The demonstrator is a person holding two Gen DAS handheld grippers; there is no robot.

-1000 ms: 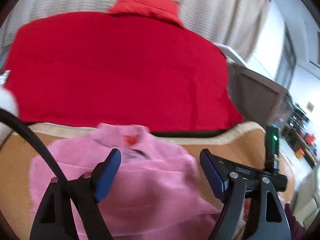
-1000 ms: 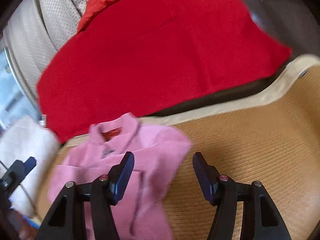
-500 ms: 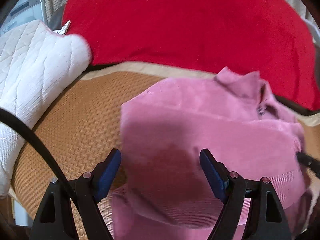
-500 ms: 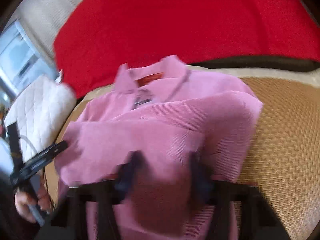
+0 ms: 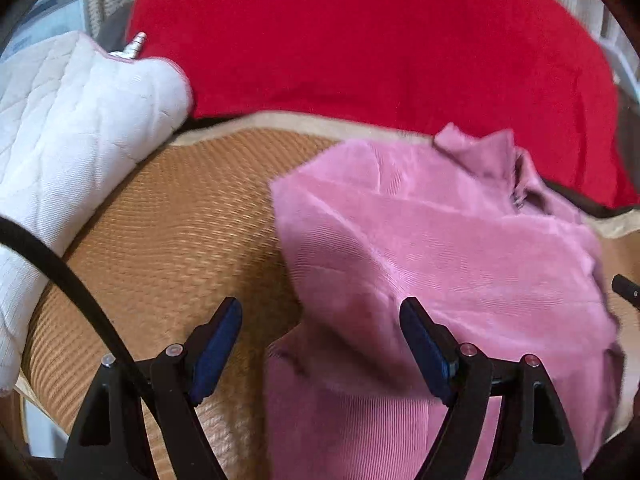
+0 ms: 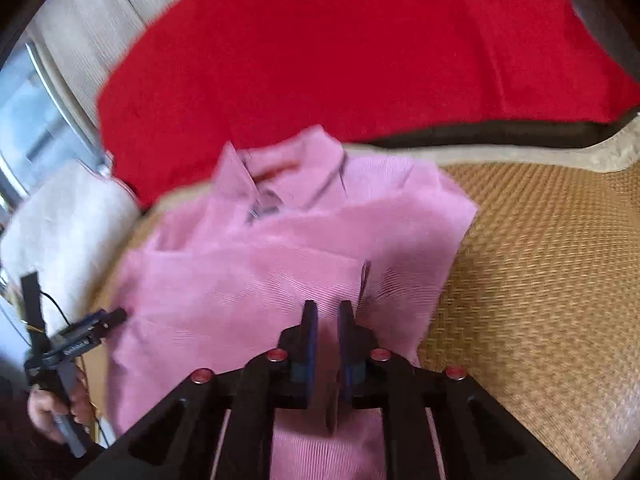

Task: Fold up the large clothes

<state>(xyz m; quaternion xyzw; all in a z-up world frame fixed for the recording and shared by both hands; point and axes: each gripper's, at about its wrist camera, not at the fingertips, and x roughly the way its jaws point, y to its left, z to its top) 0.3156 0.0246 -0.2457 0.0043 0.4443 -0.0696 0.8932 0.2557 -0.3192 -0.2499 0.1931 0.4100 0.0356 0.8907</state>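
Note:
A pink corduroy shirt lies partly folded on a woven straw mat, collar toward the far side. My left gripper hangs open over the shirt's left edge; cloth lies below its right finger and nothing is pinched. In the right wrist view the shirt fills the middle. My right gripper has a fold of the pink cloth pinched between its narrow jaws, which are opening slightly. The left gripper shows at the shirt's left side, held by a hand.
A red blanket covers the surface beyond the mat. A white quilted cushion sits at the mat's left end. A black cable crosses the left wrist view. Bare mat stretches to the right of the shirt.
The left gripper swung from facing the collar to the shirt's left edge and sank lower, staying open. The right gripper moved over the shirt and closed from wide open onto its cloth.

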